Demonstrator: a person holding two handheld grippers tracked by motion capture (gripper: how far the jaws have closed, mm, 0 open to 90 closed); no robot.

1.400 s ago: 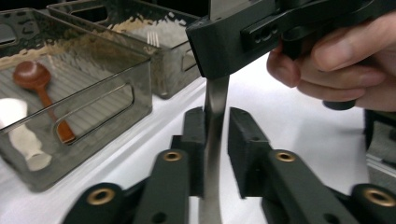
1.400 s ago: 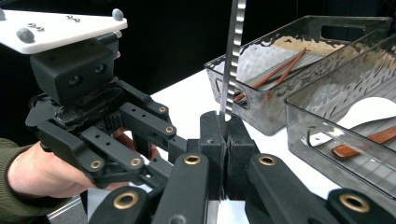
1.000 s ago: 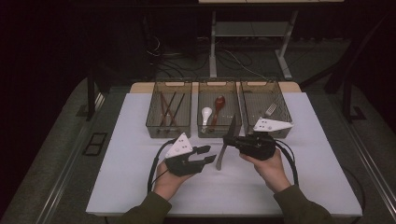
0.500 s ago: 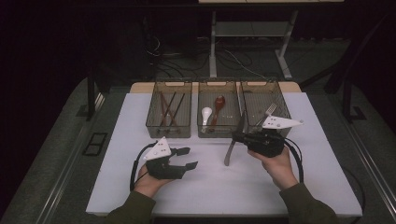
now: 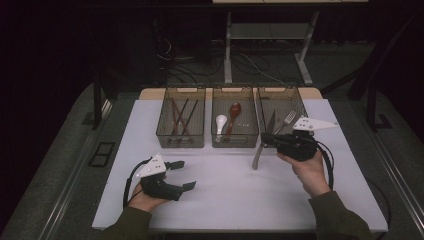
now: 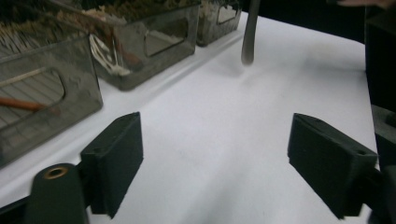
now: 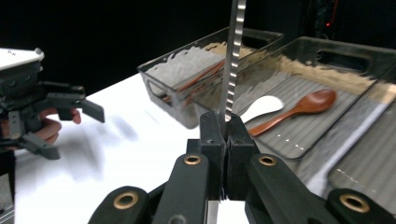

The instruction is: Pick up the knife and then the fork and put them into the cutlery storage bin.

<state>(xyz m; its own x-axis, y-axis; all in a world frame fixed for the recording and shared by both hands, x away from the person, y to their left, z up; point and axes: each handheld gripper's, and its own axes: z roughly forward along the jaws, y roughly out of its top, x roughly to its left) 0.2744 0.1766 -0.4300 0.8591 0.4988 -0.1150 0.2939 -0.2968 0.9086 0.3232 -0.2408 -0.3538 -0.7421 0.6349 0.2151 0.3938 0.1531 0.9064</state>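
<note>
Dark floor and tangled cables are surrounding the white surface (image 5: 230, 190), where three clear bins are standing in a row along the far edge. The right tongs (image 5: 267, 140) are clenching a knife (image 5: 264, 140) partway along its length, holding it tilted just in front of the right bin (image 5: 300, 100), handle end hanging low toward the surface and blade tip reaching up over the bin's near wall. The left tongs (image 5: 184, 175) are hovering released above the near left of the surface; their jaws have just been opening and nothing is lying between them.

The grip looks thin: the pads are pinching only the flat blade, so the knife could be pivoting or slipping as the hand is tilting it toward a bin. The dangling handle might also be catching the bin's wall and twisting the knife loose.

The right gripper view is showing the serrated edge of the knife (image 7: 233, 60) rising from the shut pads, and the wooden spoon (image 7: 299, 109) beside the white spoon (image 7: 261, 107) in the middle bin (image 7: 355, 51). The left gripper view is showing how wide its pads (image 6: 116, 158) are standing, and the handle end (image 6: 250, 32) hanging above the surface. The high view is giving the fork (image 5: 286, 120) in the right bin and the chopsticks (image 5: 181, 117) in the left bin (image 5: 180, 142).
</note>
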